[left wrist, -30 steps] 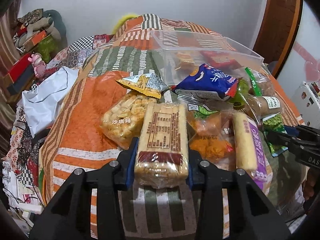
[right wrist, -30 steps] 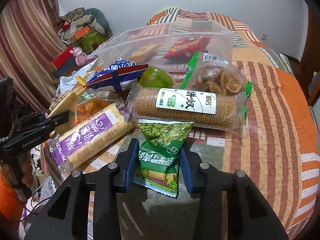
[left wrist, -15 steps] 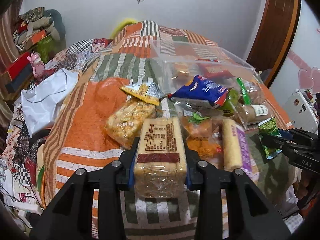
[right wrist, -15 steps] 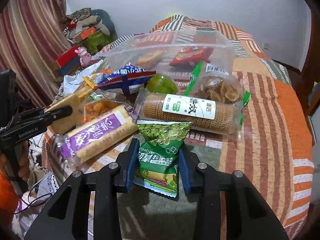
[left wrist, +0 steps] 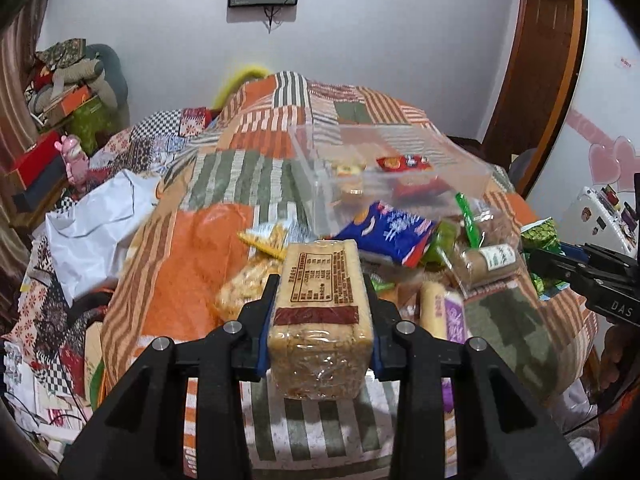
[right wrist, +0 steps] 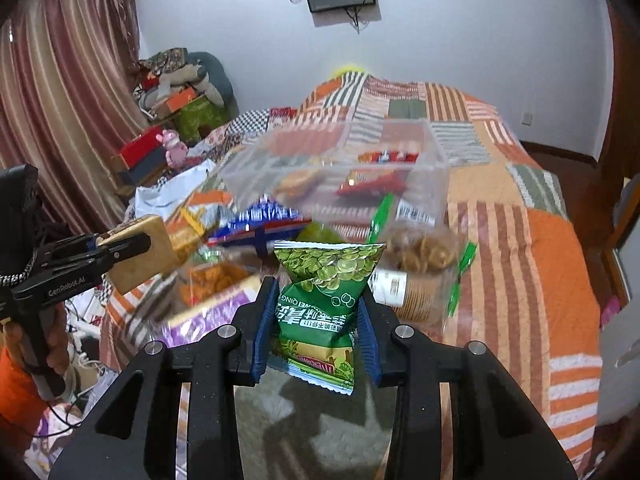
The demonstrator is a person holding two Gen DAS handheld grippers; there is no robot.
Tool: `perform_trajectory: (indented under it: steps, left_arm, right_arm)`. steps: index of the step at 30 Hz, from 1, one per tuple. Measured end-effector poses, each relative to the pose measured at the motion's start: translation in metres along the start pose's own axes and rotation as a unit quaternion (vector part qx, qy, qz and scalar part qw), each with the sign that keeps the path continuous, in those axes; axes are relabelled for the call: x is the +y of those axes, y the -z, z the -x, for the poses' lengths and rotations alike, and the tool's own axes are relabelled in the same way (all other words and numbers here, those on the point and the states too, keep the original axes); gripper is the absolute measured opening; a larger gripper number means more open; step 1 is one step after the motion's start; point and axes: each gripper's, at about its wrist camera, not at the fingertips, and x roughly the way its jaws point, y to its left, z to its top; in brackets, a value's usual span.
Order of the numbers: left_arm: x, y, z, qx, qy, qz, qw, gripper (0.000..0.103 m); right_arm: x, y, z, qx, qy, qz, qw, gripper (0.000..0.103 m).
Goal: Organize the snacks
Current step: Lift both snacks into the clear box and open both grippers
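Snacks: wrapped cake block (left wrist: 320,320) clamped in left gripper (left wrist: 320,332), green pea packet (right wrist: 320,304) pinched by right gripper (right wrist: 318,332)

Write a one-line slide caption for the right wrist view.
Right gripper shut on a green pea snack packet, lifted before the clear plastic bin on the patchwork bedspread.

Each camera sits on its tool, close and low over the striped patchwork bed (left wrist: 168,264). Both face the clear plastic box (left wrist: 400,184) (right wrist: 340,160) and white wall.

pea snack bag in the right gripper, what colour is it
Green, printed with paler green peas across the top: the pea snack bag shows best in the right wrist view.
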Motion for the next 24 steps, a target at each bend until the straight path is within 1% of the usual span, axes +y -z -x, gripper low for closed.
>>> perform_trajectory:
  steps: [6,14,20,24]
  left_arm:
    - [-0.004,-0.021,0.000,-0.018,0.004,-0.003,0.9998,0.036]
    - [-0.015,-0.050,-0.005,-0.043,0.000,-0.025,0.9987,0.036]
    - [-0.018,-0.073,-0.016,-0.046,0.010,-0.027,0.9985,0.036]
    - [-0.022,-0.087,-0.028,-0.051,0.005,-0.037,0.9980,0.036]
  right_arm:
    - [-0.003,-0.017,0.000,-0.018,-0.002,-0.005,1.000,0.034]
    - [-0.007,-0.045,-0.007,-0.043,0.005,-0.002,0.999,0.034]
    - [-0.010,-0.063,-0.017,-0.049,0.003,0.000,0.999,0.034]
    - [-0.010,-0.071,-0.027,-0.052,0.002,-0.001,0.999,0.034]
